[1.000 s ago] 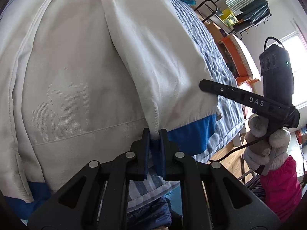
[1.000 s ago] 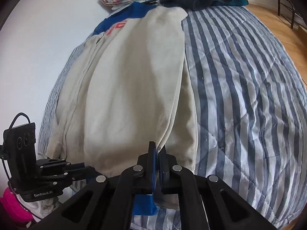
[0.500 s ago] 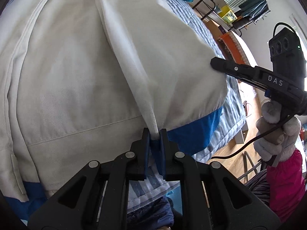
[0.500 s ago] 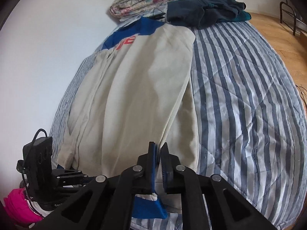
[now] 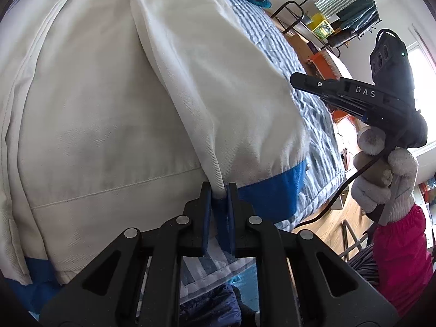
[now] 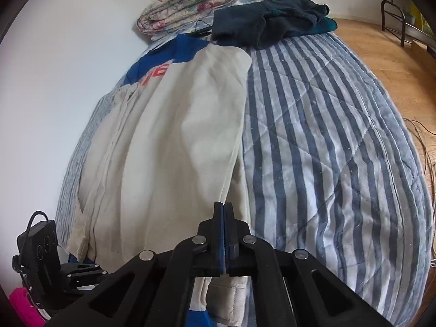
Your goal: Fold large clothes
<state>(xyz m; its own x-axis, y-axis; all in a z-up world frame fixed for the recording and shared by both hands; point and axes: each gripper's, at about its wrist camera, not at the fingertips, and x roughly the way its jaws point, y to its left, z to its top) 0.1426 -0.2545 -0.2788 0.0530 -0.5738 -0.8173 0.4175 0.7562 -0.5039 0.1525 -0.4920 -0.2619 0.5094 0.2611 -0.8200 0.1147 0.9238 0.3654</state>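
Item: jacket [image 5: 109, 109], cream with blue hem, laid lengthwise on the striped bed [image 6: 327, 136], collar at the far end.

Left gripper [image 5: 218, 190]: we note it still clamped on the hem, where cream meets blue.

Right gripper [image 6: 224, 209]: its tongs, slightly parted half a second ago, now sit pressed together. It has also risen beside the jacket's edge. We judge the hem lift is starting.

Not determinable: whether cloth is caught in the right tongs. The near hem is partly hidden under both grippers, and the sleeves are not distinguishable.
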